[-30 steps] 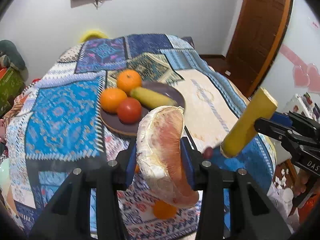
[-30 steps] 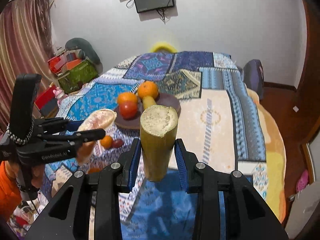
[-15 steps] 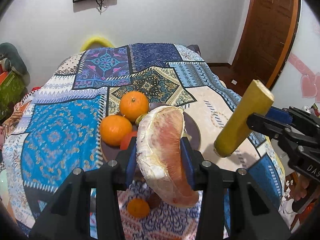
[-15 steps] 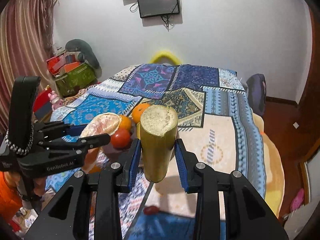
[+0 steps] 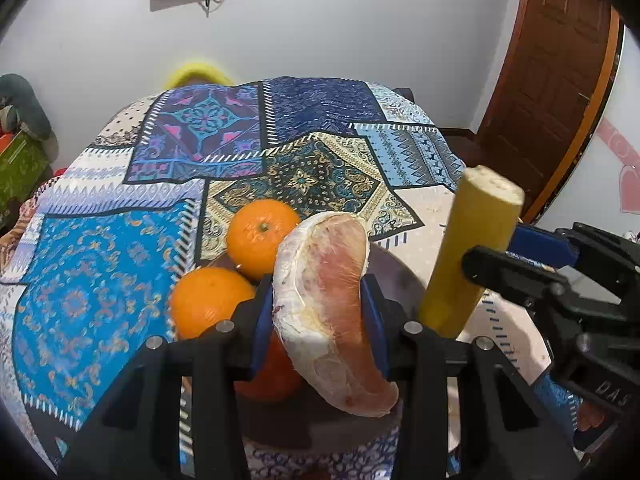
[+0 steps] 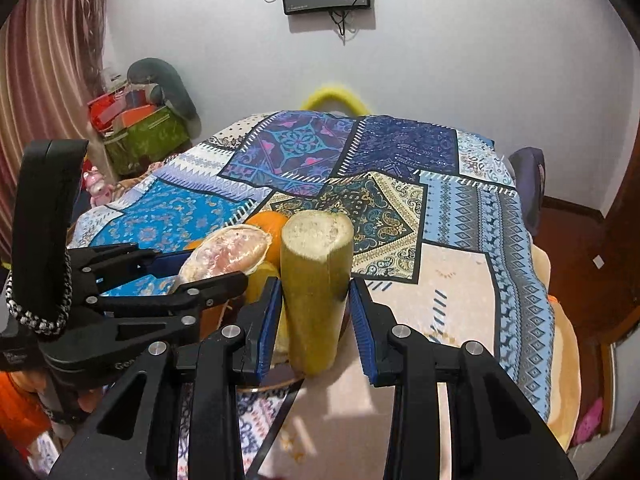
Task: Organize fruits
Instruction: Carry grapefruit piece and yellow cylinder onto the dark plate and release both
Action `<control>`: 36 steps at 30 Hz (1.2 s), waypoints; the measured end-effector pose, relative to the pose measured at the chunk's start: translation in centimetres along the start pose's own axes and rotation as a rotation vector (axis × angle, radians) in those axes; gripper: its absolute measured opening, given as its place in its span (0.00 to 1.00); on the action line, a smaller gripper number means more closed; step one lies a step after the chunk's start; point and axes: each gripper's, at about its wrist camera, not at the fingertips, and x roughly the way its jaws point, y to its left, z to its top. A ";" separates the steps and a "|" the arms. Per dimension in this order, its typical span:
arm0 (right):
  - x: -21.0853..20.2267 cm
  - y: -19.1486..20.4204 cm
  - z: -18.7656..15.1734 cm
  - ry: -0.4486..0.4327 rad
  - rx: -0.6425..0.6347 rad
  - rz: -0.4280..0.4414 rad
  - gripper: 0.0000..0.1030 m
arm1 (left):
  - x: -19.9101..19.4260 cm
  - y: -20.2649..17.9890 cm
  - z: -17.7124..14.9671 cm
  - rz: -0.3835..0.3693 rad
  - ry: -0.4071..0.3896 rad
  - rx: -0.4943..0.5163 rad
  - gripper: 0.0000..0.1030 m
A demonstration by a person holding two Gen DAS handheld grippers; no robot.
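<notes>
Your left gripper (image 5: 318, 316) is clamped on the pomelo wedge (image 5: 328, 312), held just above the crowded plate (image 5: 394, 276), and your right gripper (image 6: 314, 316) grips the yellow stalk piece (image 6: 316, 288) upright at the plate's right edge. Lower the wedge carelessly and it may knock the oranges (image 5: 262, 236) rolling onto the tabletop (image 5: 100, 264); the stalk, released upright, would likely topple.

Patterned cloth tablecloth (image 5: 108, 280), glossy smooth oranges (image 5: 262, 236), matt black plastic tool (image 5: 318, 332), wooden door (image 5: 556, 80).
</notes>
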 end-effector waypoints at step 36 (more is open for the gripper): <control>5.9 1.5 1.0 0.100 -0.074 0.024 0.29 | -1.6 4.1 -1.6 0.066 -0.003 0.001 0.43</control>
